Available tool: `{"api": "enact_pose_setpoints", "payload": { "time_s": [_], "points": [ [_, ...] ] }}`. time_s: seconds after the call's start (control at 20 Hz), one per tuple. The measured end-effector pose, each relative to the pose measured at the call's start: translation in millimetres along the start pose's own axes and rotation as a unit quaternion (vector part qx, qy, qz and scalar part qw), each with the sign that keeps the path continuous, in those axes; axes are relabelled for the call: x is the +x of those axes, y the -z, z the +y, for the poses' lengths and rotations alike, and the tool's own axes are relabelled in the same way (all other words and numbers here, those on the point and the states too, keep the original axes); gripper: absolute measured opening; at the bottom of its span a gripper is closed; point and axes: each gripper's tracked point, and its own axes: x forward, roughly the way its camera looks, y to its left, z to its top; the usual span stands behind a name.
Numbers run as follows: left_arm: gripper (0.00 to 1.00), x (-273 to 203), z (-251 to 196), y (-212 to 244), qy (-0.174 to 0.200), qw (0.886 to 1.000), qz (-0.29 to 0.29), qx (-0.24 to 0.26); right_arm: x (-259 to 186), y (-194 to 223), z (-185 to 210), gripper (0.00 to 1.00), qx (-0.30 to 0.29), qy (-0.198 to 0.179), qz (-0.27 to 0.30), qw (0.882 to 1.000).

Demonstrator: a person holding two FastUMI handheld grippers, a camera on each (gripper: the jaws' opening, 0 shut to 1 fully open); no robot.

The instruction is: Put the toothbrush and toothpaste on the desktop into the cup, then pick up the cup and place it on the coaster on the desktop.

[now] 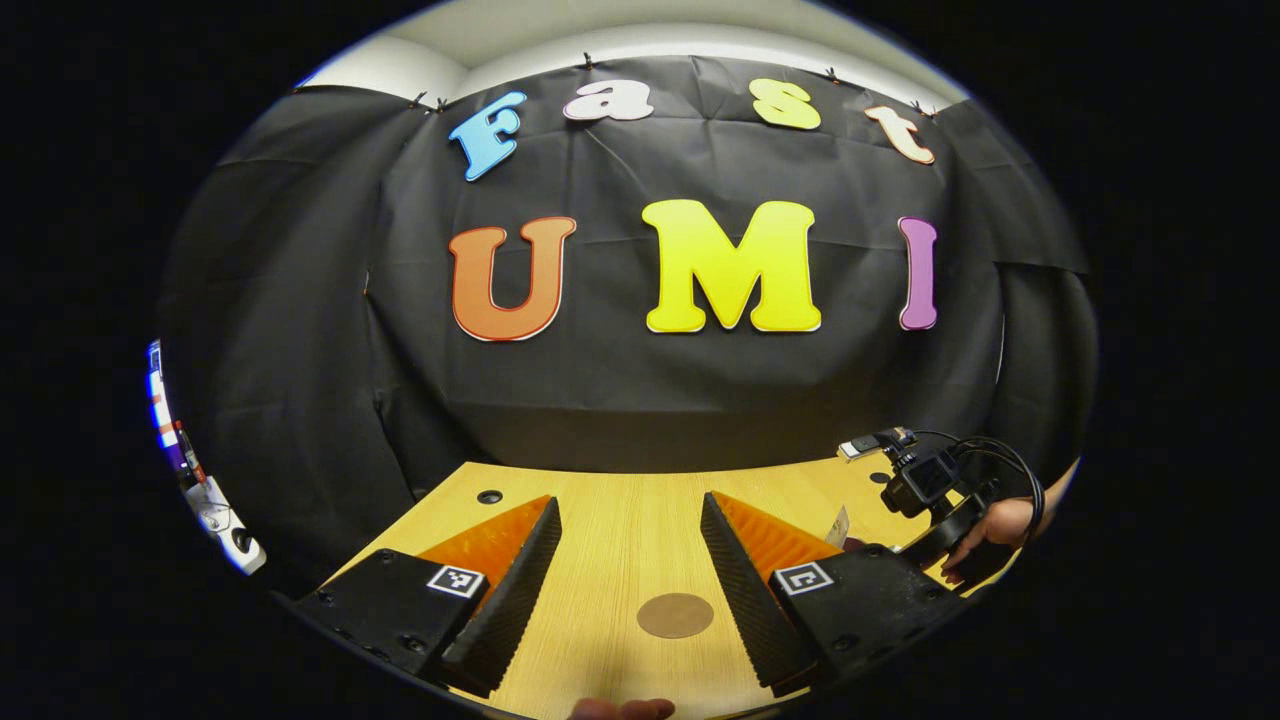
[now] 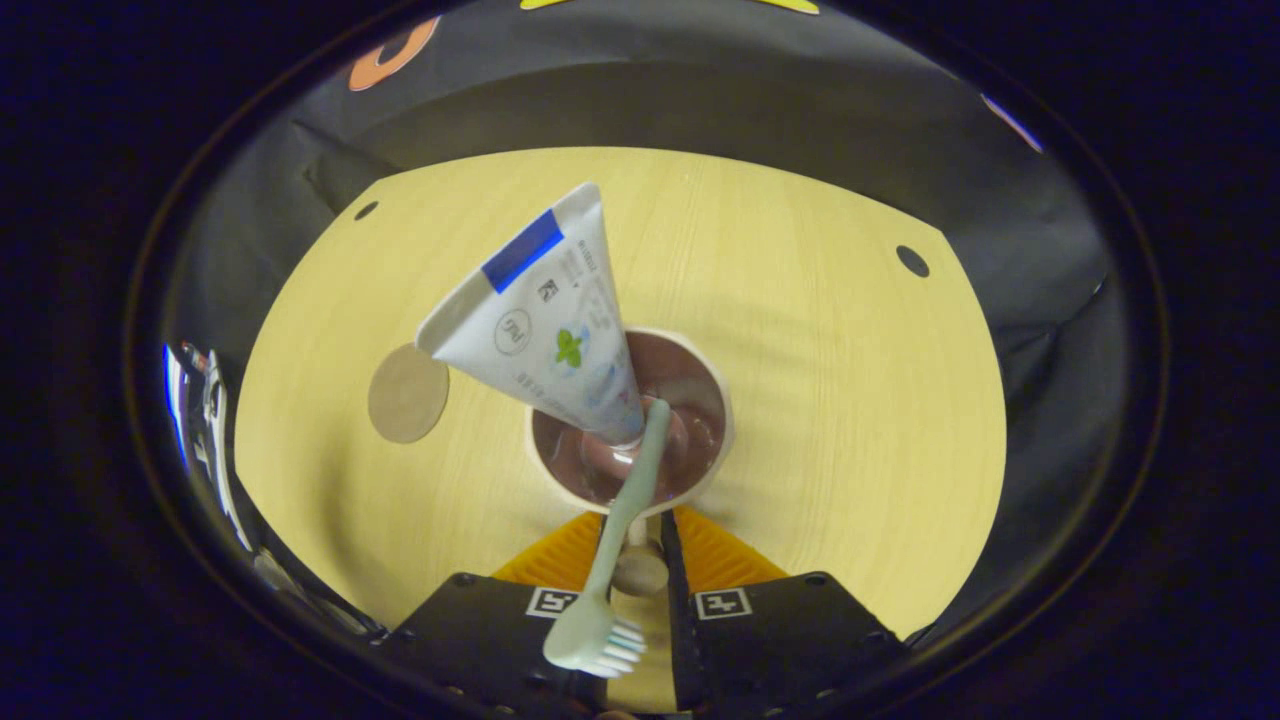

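**On the table: cup loaded, handle pinched by the right tool**

Above the wooden table (image 2: 860, 400), in the right gripper view, the right tool (image 2: 640, 565) is seen looking down into the cup (image 2: 700, 400), whose pale rim and dark interior lie just ahead of the fingers. The fingers are drawn close together, and a small rounded handle piece (image 2: 640, 572) of the cup is pinched between them. Inside the cup the toothpaste (image 2: 545, 320) is stood cap-down, its wide crimped end with a blue band raised and leaned toward the upper left. The toothbrush (image 2: 625, 500) is also lodged in the cup, its handle end down inside and its bristled head projected out over the near rim, across the gap between the fingers. The round brown coaster (image 2: 408, 393) is seen lying flat on the table to the left of the cup, near it but apart from it.

In the left gripper view, the left tool (image 1: 630, 590) is held spread wide over the table, with nothing between its fingers. The coaster (image 1: 675, 615) is seen bare on the wood between the two fingers. At the right edge of this view the other tool, with its camera and cables, is seen gripped by a hand (image 1: 990, 535). Whether the cup is resting on the table or lifted cannot be told.
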Motion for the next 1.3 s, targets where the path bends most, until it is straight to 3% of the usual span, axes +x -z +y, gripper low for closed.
{"api": "enact_pose_setpoints", "payload": {
  "time_s": [0.2, 0.25, 0.75, 1.05, 1.3],
  "points": [
    [0.89, -1.4, -1.0, -0.7, 0.005, 1.000, 0.003, -0.004, 1.0, 0.7, 1.9, 0.08, 0.003, 0.014, -0.008, 1.000],
    [0.89, -2.8, 0.5, -1.3, 0.005, 1.000, 0.002, -0.004, 0.5, -0.2, 2.7, 0.00, -0.003, 0.014, -0.008, 1.000],
    [0.90, -24.4, 40.3, 0.7, -0.030, 0.999, 0.003, -0.022, -2.9, -10.3, 8.7, 0.00, -0.047, -0.014, -0.044, 0.998],
    [0.90, -49.8, 90.9, 3.9, -0.085, 0.996, 0.004, -0.031, -5.9, -14.6, 10.6, 0.00, -0.105, -0.053, -0.054, 0.992],
    [0.90, -68.9, 131.9, 15.7, -0.127, 0.991, 0.016, -0.036, -8.0, -24.9, 4.7, 0.00, -0.142, -0.052, -0.039, 0.988]
  ]
}}
